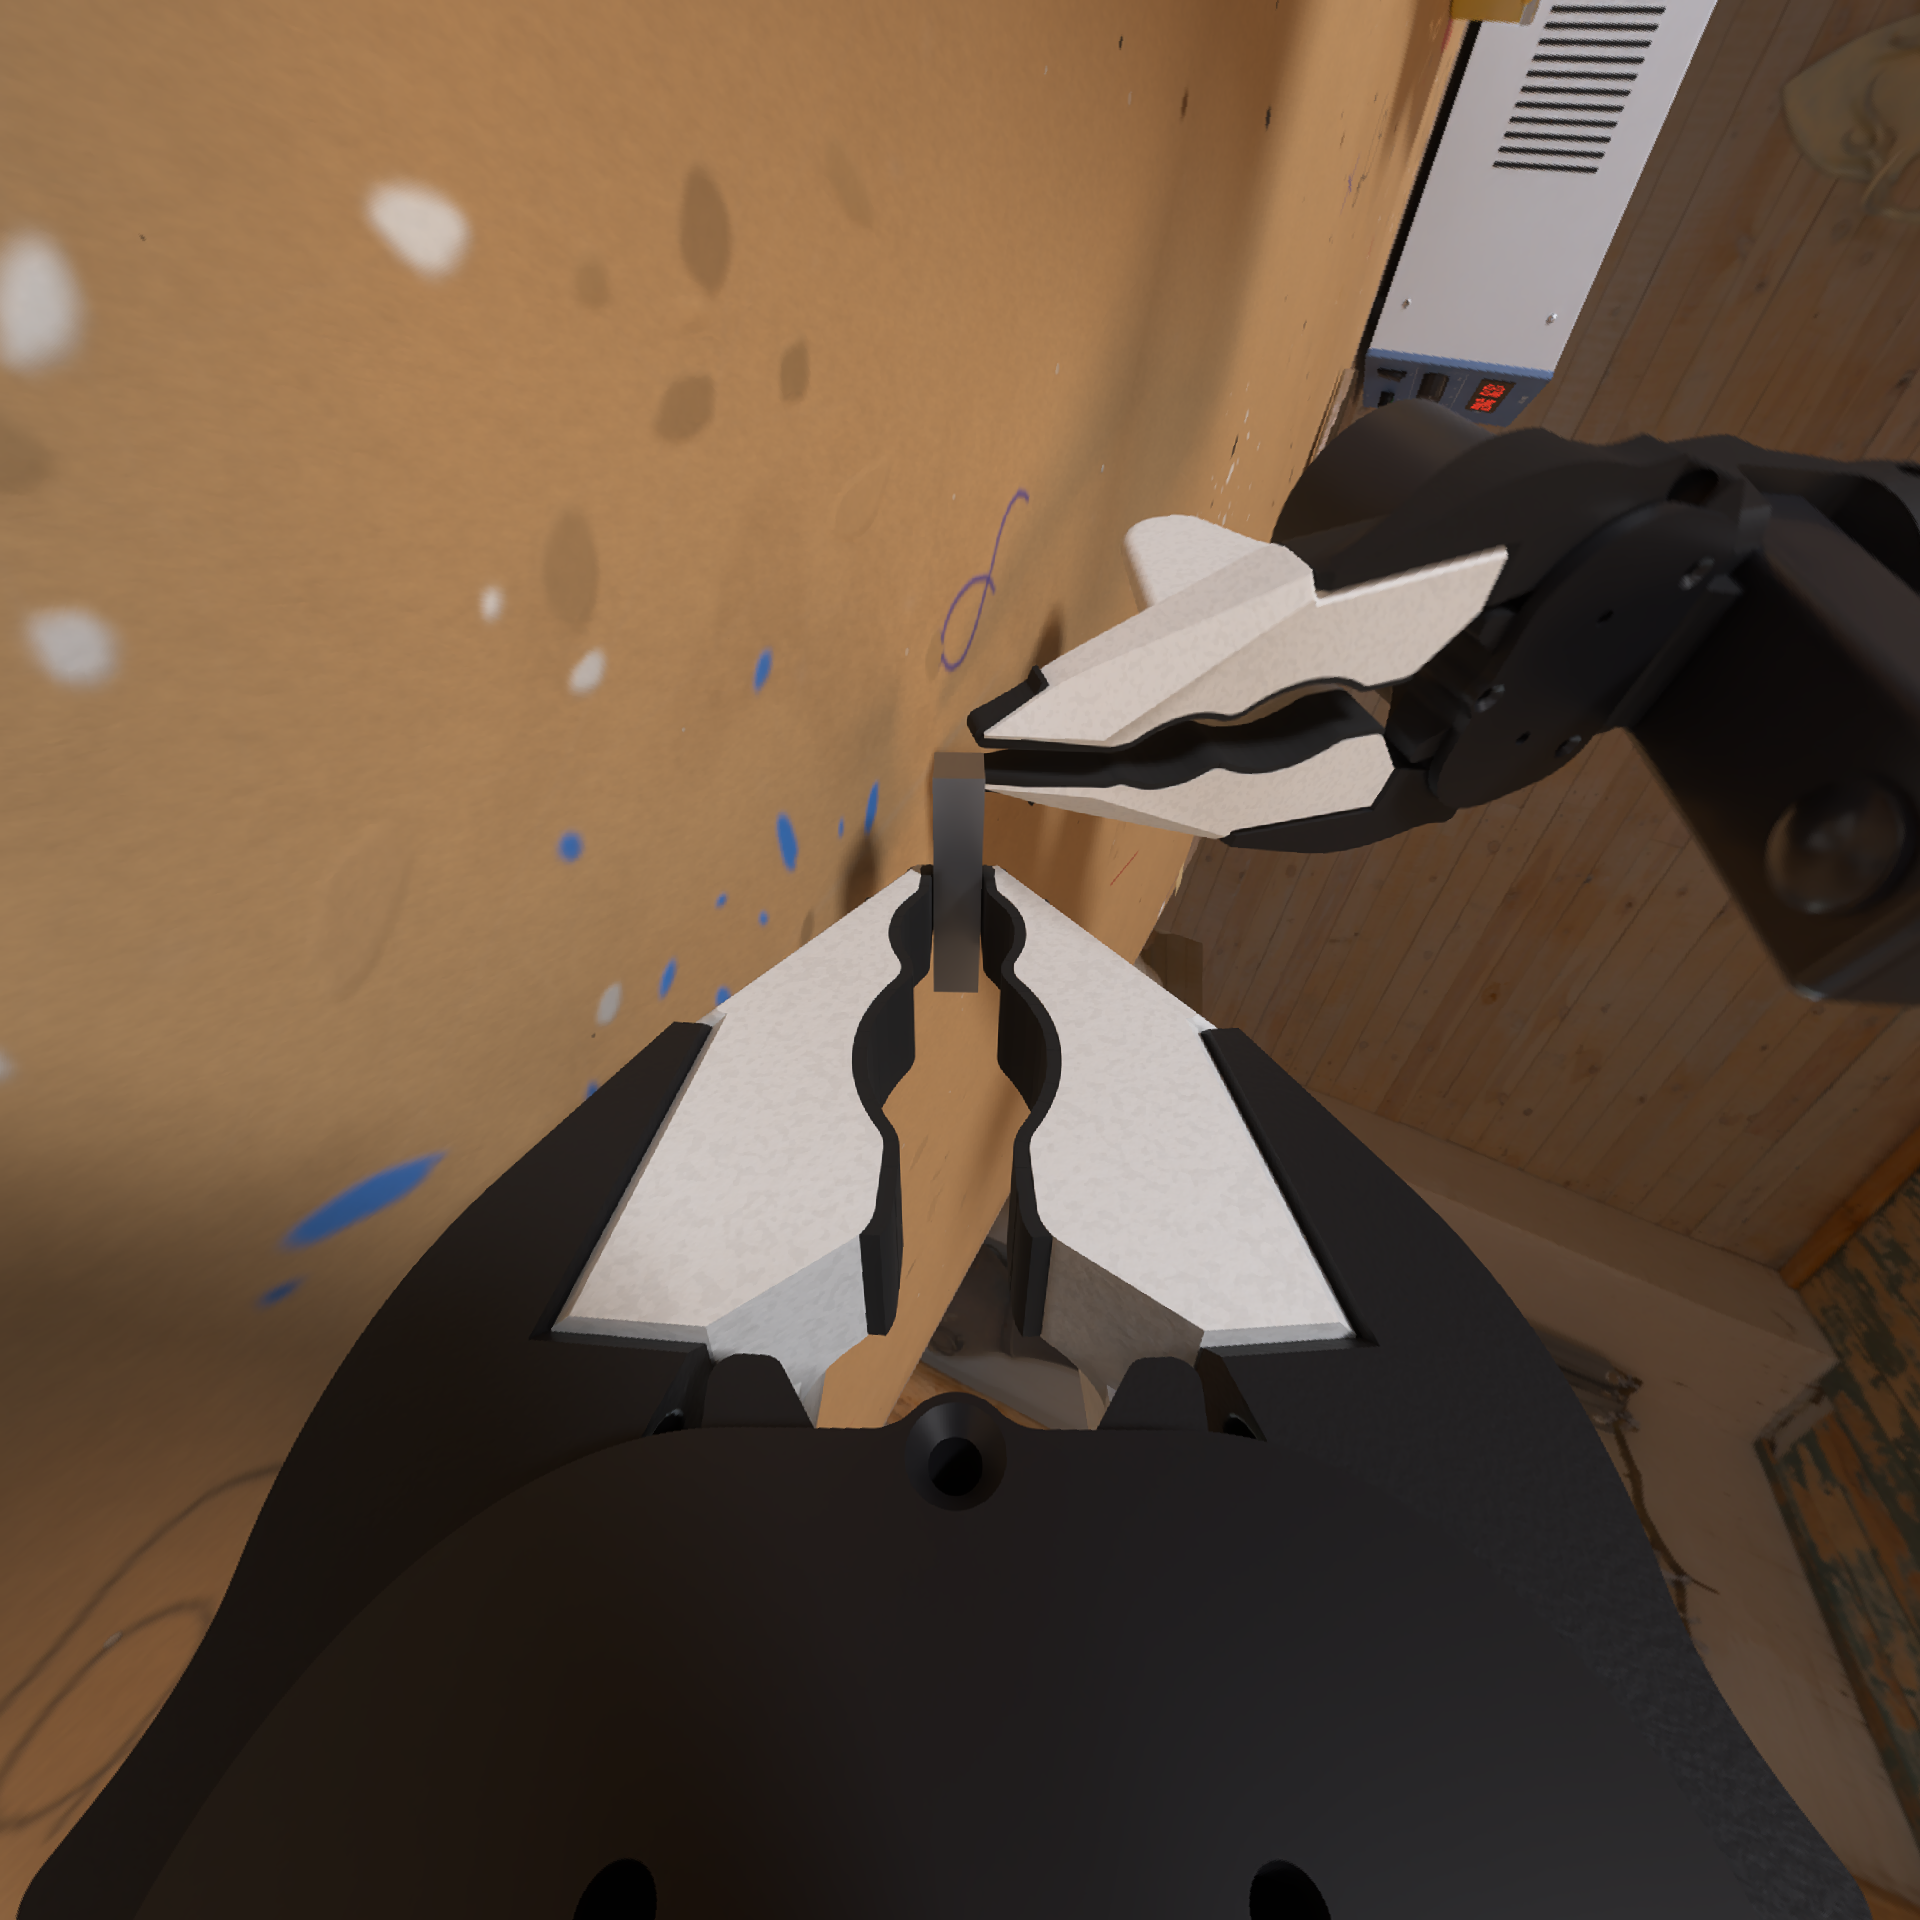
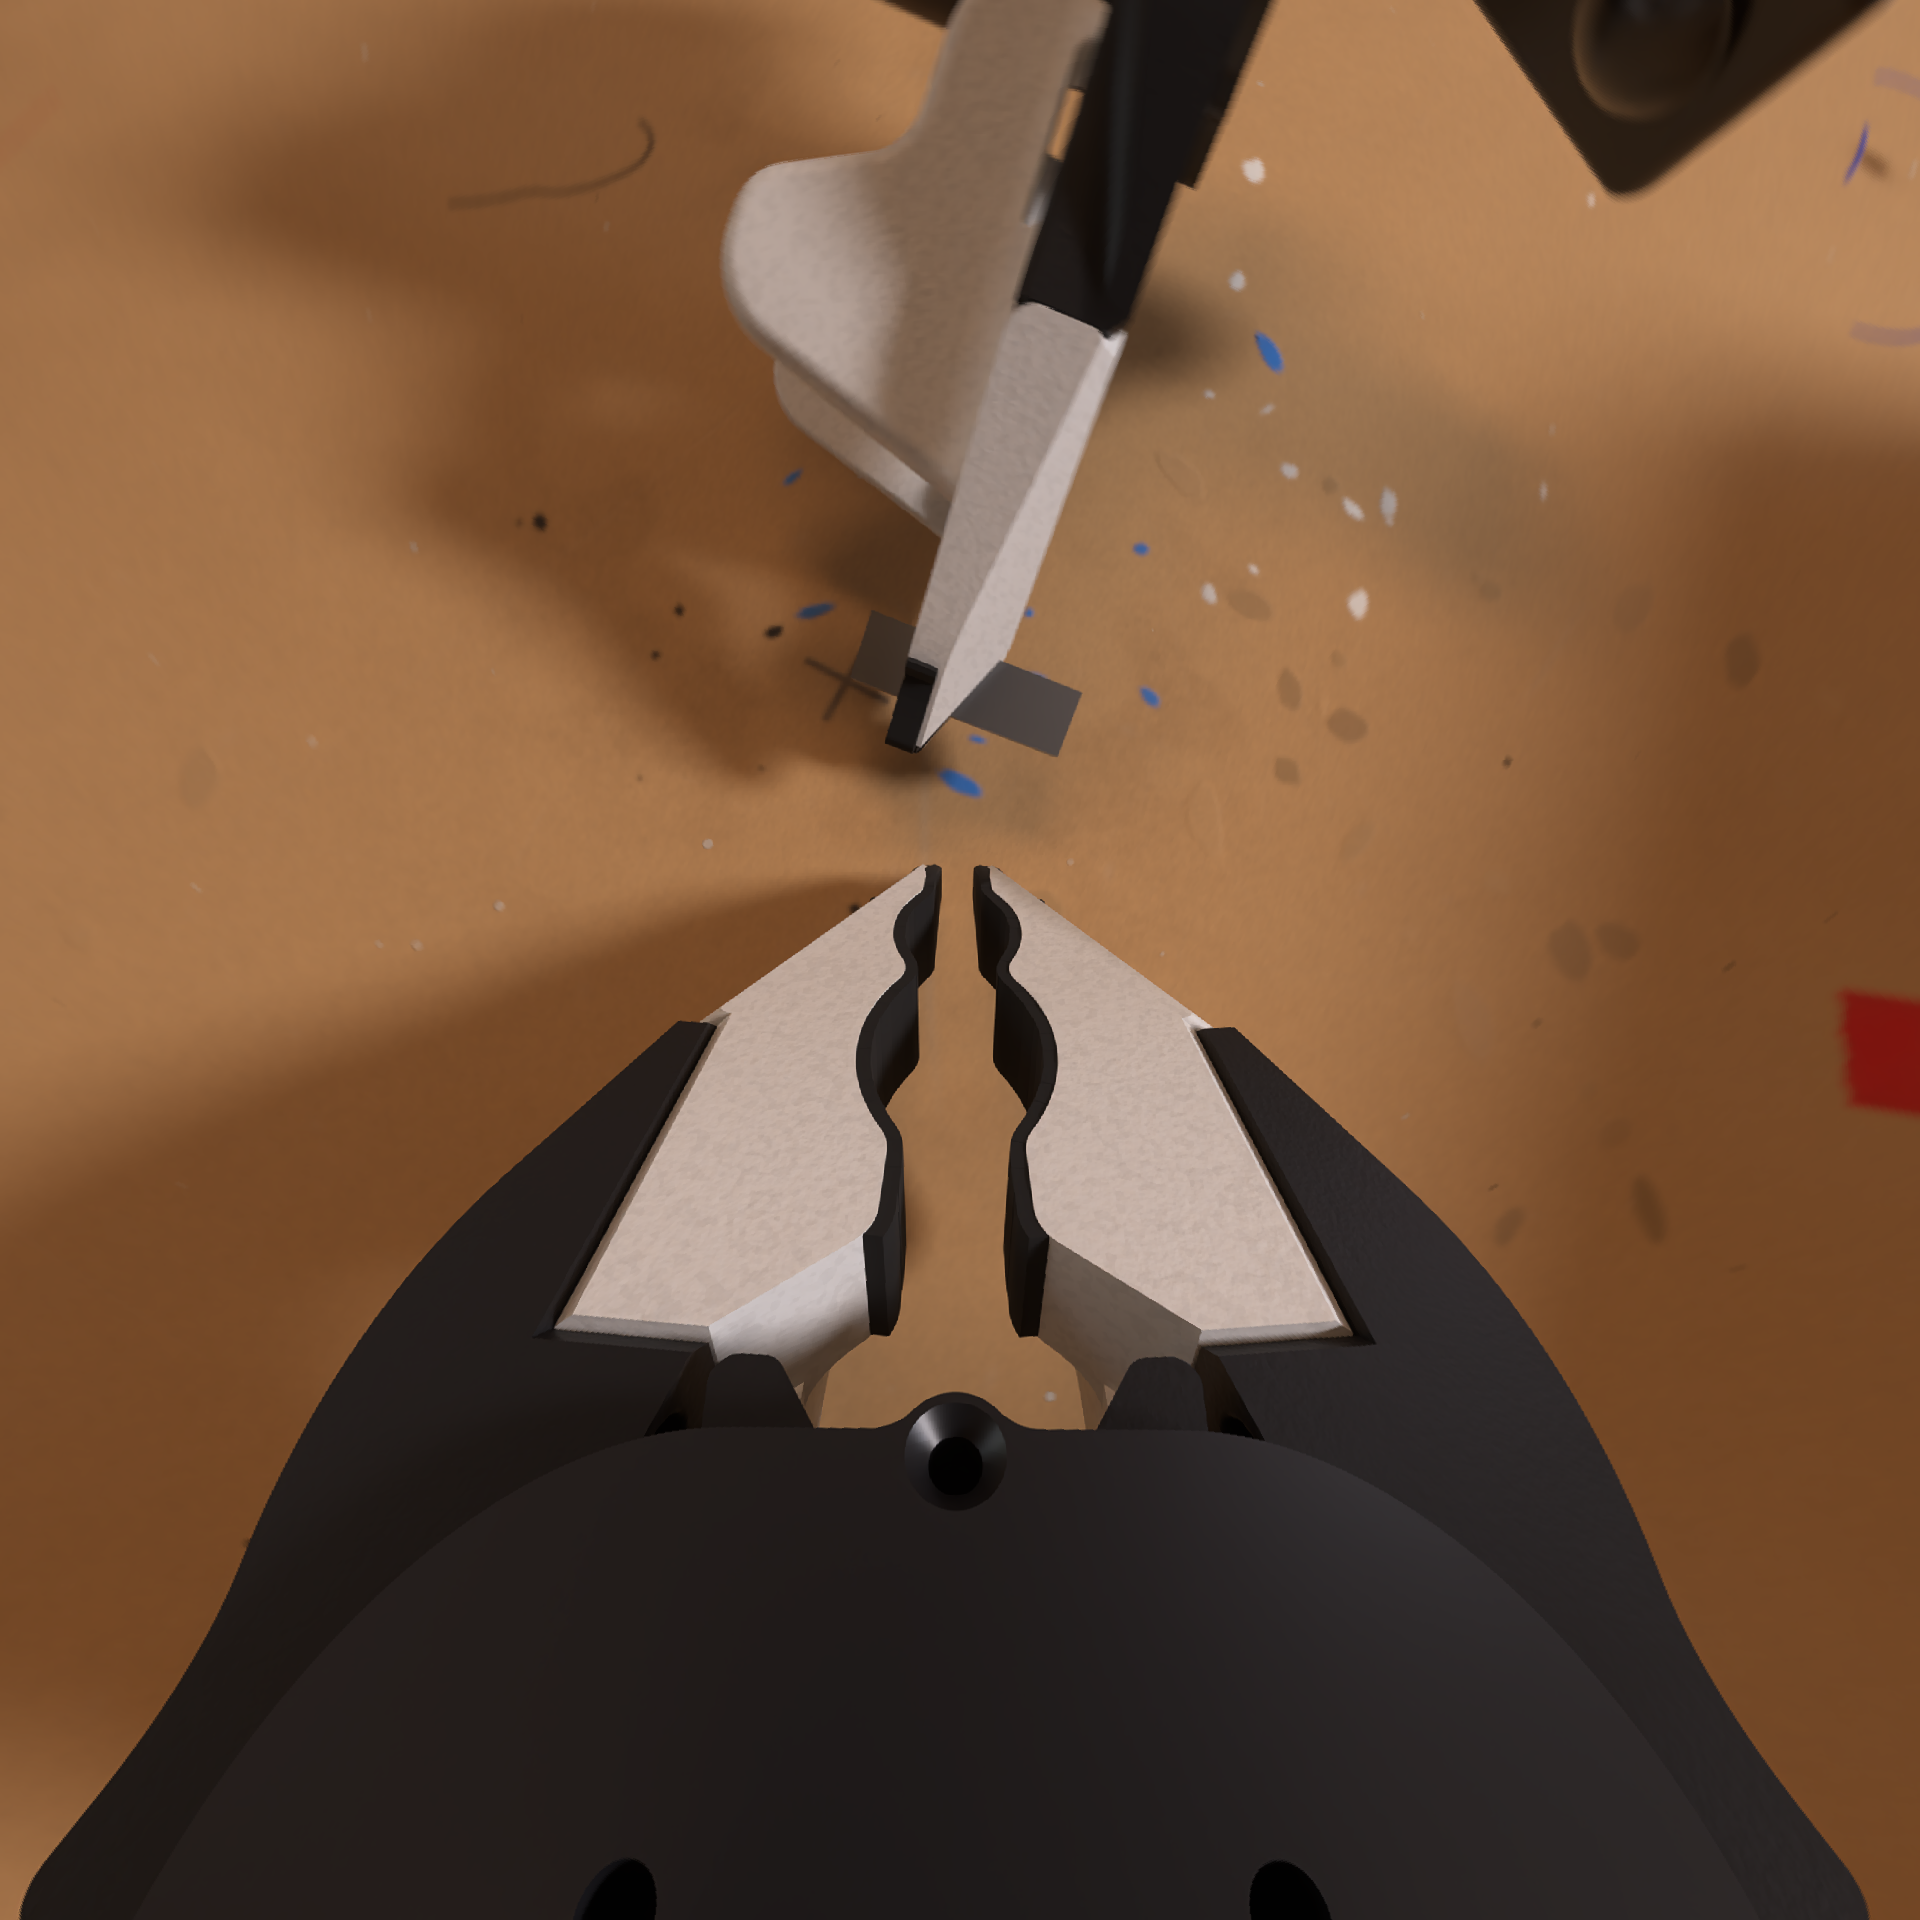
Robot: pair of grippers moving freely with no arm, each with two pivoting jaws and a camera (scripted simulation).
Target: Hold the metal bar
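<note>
The metal bar [image 1: 956,821] is a short, flat grey strip. My left gripper [image 1: 956,883] is shut on it near its middle and holds it just above the brown tabletop [image 1: 416,727]. In the right wrist view the bar [image 2: 1029,707] sticks out on both sides of the left gripper [image 2: 914,717], which comes down from above. My right gripper [image 2: 957,878] has its jaws almost together with nothing between them, a short way from the bar. In the left wrist view the right gripper [image 1: 987,753] comes in from the right, its tips beside the bar's far end.
The tabletop is speckled with blue and white paint spots and pen marks. Its edge [image 1: 1226,727] runs close to the right of the bar. A white box with vent slots [image 1: 1538,208] stands at the far end. A red patch [image 2: 1881,1049] lies at the right.
</note>
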